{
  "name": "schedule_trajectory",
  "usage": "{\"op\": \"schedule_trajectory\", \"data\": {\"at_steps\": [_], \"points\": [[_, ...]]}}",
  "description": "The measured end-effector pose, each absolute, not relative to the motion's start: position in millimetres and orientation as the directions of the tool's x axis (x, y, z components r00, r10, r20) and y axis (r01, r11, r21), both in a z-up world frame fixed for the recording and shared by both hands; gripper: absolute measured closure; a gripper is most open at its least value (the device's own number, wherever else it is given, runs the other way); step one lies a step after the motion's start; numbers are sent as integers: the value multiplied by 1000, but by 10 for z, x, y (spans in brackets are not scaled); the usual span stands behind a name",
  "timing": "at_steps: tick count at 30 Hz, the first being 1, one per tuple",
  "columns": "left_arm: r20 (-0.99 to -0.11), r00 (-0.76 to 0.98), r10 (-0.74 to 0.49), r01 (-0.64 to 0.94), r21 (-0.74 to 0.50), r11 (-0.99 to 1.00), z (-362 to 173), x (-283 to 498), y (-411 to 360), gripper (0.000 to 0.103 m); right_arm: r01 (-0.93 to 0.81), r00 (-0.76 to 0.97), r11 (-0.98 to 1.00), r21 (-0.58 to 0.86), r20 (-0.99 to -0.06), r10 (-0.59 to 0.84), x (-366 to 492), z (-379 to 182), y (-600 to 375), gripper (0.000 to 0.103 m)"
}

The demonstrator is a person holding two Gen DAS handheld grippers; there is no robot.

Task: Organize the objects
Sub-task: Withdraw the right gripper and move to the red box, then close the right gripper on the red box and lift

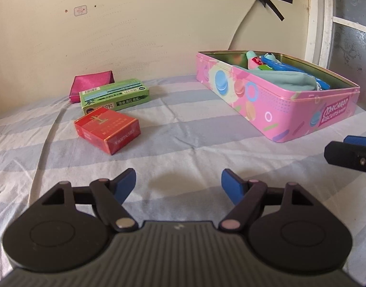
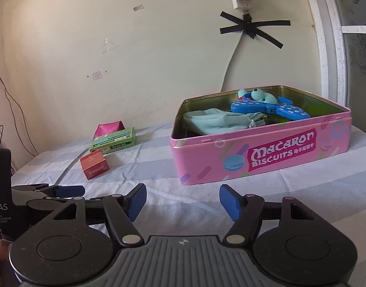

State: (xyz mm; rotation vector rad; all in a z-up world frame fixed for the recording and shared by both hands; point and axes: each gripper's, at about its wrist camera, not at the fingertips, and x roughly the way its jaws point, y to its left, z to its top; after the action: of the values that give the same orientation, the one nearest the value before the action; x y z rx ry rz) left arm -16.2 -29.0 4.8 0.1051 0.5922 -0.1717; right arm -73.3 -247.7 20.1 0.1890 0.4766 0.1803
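Left gripper (image 1: 178, 186) is hovering low over the striped sheet (image 1: 183, 129), tilted down, jaws apart and gripping nothing; right gripper (image 2: 183, 202) is sitting just beside it, likewise apart and empty. Ahead-left of both are lying the red box (image 1: 107, 131), green box (image 1: 114, 95) and magenta pouch (image 1: 92, 83). Ahead-right is sitting the pink tin (image 2: 261, 157), holding a teal cloth (image 2: 214, 123) and blue toy (image 2: 269, 110).

The pink tin (image 2: 261, 153) reads "MACARON BISCUITS" in white letters on a magenta panel on its side, with small Chinese characters after it that are too small to read. The black device (image 2: 2, 205) at the left edge shows "DAS" and a partly cut "data acquisition system". Print on the green box (image 1: 114, 95) and red box (image 1: 107, 130) is illegible.
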Motion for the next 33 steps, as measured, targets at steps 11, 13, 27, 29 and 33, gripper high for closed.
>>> {"op": "schedule_trajectory", "data": {"at_steps": [11,13,27,29,33], "points": [[-557,828,-59,99,41,994,35,-33,218,23,-262,806,952,158,-507,306,-527,98,-1926,58],[-553,832,-33,72,49,996,36,16,341,23,-286,791,947,148,-521,320,-486,72,-1834,58],[-572,820,16,-134,-164,977,36,184,1133,22,-428,732,904,8,-583,352,-134,-37,-1226,53],[-572,820,14,-140,-177,974,35,182,1156,22,-449,729,893,-11,-583,359,-46,-19,-1140,54],[-570,821,8,-149,-202,968,34,184,1194,21,-479,729,875,-63,-584,357,177,-22,-932,53]]}}
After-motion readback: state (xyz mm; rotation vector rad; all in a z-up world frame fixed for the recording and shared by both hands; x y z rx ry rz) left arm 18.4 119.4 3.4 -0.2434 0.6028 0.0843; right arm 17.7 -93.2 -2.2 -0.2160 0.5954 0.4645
